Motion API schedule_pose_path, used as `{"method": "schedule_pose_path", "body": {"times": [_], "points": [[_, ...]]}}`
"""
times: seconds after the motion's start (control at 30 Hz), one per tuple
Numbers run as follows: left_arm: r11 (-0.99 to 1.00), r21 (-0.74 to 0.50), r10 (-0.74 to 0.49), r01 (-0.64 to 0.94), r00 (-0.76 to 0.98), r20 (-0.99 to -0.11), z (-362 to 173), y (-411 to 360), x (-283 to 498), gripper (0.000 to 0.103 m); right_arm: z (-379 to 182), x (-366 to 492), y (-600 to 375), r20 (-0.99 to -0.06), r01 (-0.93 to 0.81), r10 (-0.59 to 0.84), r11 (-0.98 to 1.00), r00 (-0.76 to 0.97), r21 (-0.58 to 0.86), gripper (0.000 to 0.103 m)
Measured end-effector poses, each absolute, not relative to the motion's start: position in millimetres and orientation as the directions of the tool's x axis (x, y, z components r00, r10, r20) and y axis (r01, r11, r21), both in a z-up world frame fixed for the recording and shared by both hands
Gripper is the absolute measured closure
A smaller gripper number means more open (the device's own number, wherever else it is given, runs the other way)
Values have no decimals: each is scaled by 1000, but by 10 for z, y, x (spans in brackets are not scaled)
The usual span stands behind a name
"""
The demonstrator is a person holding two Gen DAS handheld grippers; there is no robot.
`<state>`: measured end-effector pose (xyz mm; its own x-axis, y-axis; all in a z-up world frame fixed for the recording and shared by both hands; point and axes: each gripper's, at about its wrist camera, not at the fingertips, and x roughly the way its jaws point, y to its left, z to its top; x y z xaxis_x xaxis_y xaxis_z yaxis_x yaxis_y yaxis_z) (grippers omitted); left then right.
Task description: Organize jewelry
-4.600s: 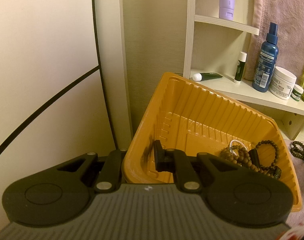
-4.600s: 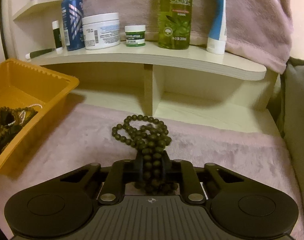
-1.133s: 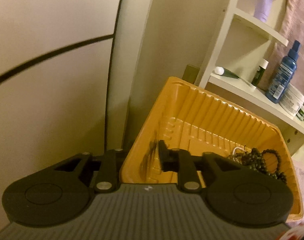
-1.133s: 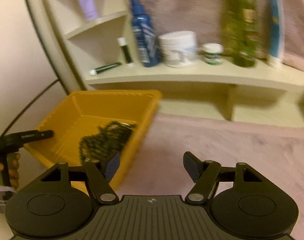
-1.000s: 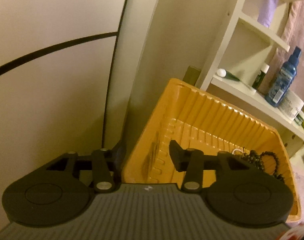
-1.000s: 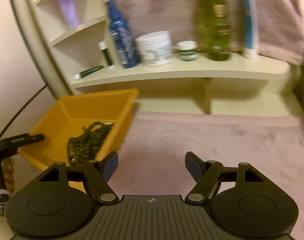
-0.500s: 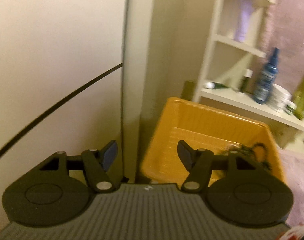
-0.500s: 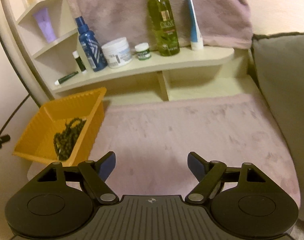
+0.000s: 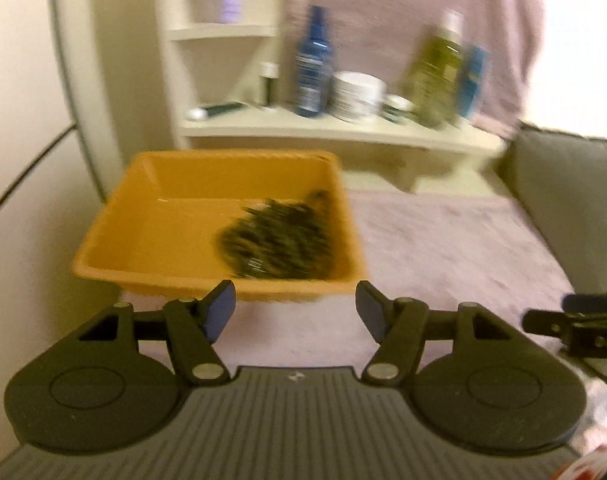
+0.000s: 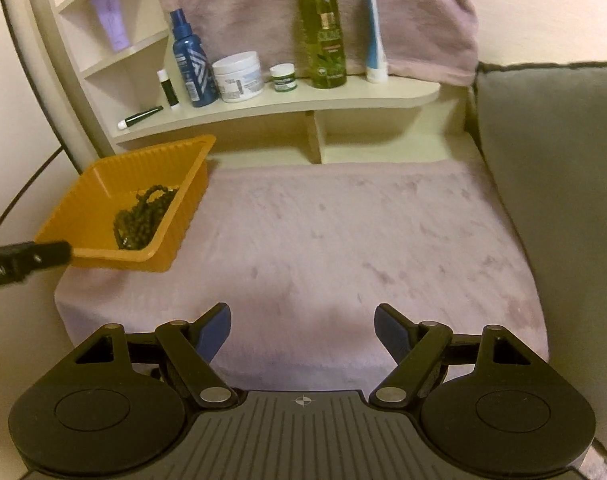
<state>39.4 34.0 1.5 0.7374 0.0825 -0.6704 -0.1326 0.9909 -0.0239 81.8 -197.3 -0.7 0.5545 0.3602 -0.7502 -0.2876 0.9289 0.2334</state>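
We judge sorting nearly finished: our left gripper (image 9: 295, 304) and right gripper (image 10: 302, 326) hang spread and empty, dark beaded bracelets (image 10: 141, 216) piled in the ribbed orange plastic tray (image 10: 103, 256) at left, next checking for strays.

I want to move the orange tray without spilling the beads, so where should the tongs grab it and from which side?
Grip the flat rim of the orange tray at its near left edge, coming from the left with one finger over the lip and one under. The rim juts outward there, and the bead bracelets lie heaped against the right wall, so that edge is bare. Expect some tilt toward the beaded side.
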Motion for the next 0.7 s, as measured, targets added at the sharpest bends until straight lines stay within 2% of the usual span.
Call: {"method": "schedule_pose_path", "body": {"times": [0.23,0.7], "points": [[998,-33,19,-58,727,-686,-46,-55,330,39,44,657,-2111,-743,-255,349,936,571,244,24],[1000,-25,-30,17,718,-695,-90,-304,285,39,78,587,-2188,-731,-252,353,935,584,250,24]]}}
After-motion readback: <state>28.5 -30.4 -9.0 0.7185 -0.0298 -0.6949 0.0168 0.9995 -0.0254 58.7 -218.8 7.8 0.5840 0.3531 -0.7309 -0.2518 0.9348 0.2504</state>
